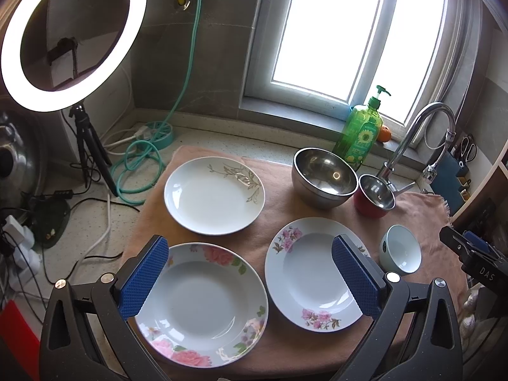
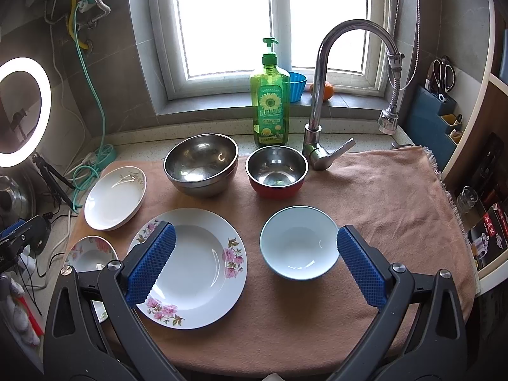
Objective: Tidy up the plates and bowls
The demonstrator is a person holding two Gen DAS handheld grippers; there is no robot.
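Resting on towel [image 2: 365, 197], three plates [image 2: 193, 263], three bowls [image 2: 298, 243], both tools [image 1: 250, 270] [image 2: 255, 263] spread.

White letters "DAS" stand on the black right gripper [image 1: 476, 254], right of the claw. The green sunflower-labelled soap bottle's [image 2: 270, 101] print is unreadable.
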